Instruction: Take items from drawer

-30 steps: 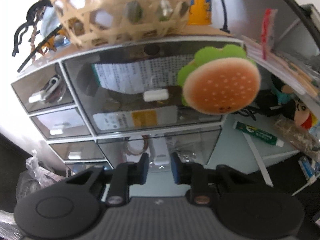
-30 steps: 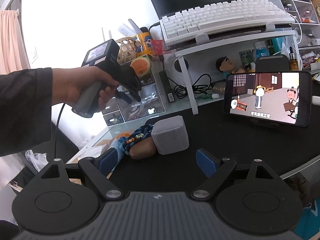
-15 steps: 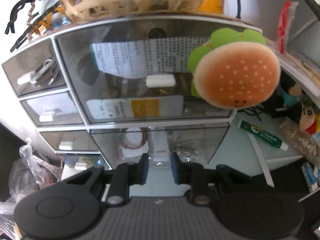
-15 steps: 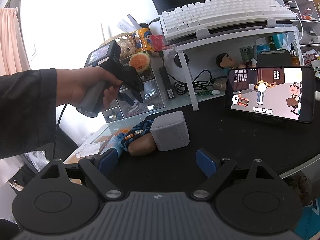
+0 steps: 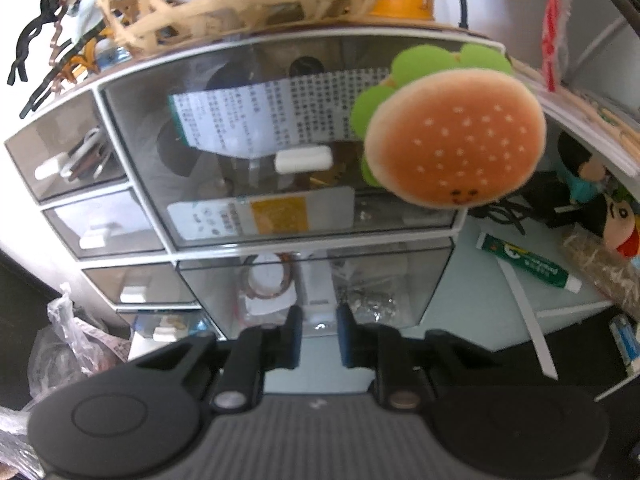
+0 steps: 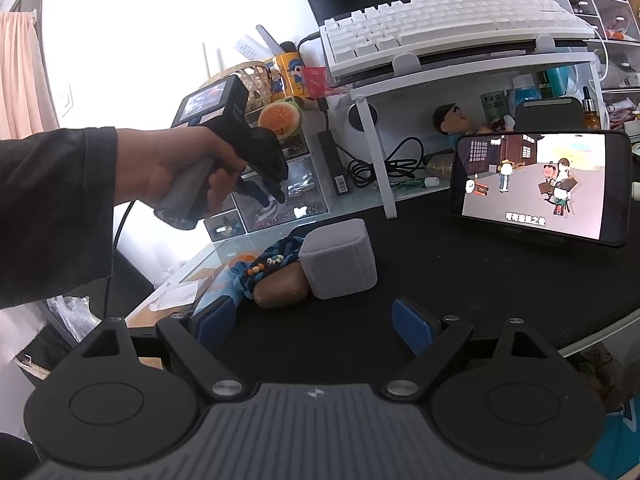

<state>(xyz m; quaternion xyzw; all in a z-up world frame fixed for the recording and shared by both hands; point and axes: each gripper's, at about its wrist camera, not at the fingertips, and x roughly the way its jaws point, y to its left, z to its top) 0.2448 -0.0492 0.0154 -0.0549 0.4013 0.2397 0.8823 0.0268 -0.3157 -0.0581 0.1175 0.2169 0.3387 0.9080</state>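
Since the earlier frame the left gripper has closed in on the lower drawer, jaws now clamped on its white handle at six o'clock. A weak pinch could slip off. The right gripper idles, jaws open, over the cluttered black table.

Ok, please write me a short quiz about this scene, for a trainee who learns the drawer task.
1. True or false: the right gripper has its jaws open, with nothing between them.
2. The left gripper is shut on what? A) the burger toy B) the lower drawer's white handle C) the woven basket
3. Fill in: on the raised white shelf lies a white ____.
Key: 1 true; 2 B; 3 keyboard.
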